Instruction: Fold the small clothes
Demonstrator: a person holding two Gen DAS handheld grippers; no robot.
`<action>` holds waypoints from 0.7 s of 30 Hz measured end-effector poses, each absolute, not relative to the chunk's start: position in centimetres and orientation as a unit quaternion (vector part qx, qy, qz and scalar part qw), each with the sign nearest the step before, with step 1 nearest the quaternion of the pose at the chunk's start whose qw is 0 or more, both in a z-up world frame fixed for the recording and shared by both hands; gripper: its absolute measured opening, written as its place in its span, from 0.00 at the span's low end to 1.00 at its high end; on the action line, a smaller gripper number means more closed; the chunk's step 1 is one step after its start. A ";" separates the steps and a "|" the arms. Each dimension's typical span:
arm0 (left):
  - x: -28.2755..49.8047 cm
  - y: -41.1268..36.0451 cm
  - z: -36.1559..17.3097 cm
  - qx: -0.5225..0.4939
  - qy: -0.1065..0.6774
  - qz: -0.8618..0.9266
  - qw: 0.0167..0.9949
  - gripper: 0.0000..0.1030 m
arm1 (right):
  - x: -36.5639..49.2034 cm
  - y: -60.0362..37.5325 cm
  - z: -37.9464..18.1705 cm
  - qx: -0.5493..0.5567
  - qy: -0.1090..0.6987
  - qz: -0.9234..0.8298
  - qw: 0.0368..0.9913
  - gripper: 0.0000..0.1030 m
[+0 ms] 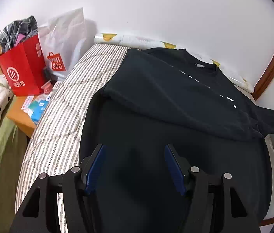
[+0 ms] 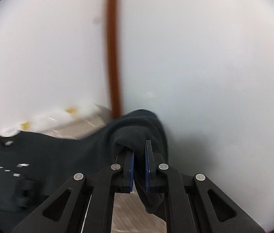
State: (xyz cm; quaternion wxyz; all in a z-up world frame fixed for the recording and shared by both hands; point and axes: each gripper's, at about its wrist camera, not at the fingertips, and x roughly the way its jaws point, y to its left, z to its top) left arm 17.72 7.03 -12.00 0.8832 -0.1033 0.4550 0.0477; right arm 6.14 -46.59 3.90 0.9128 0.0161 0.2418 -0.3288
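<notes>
Black shirt [image 1: 156,101] on striped bed [image 1: 59,116] (white wall [image 1: 156,9] behind), right gripper [image 2: 139,149] pinching sleeve

Left gripper [image 1: 135,167], jaws apart, above black shirt [image 1: 175,101] on striped bed [image 1: 59,116].

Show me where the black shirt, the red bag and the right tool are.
Black shirt [image 1: 156,101]: left wrist view, on the folded-over upper layer.
Red bag [image 1: 23,68]: left wrist view, on its front face.
Right tool [image 2: 139,161]: right wrist view, between the fingertips, shut on the shirt's sleeve.
</notes>
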 end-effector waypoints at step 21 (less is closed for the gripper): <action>18.5 10.9 -13.9 -0.125 0.470 0.036 0.873 0.59 | 26.4 -14.9 -5.0 -0.059 0.353 -0.077 0.931 0.10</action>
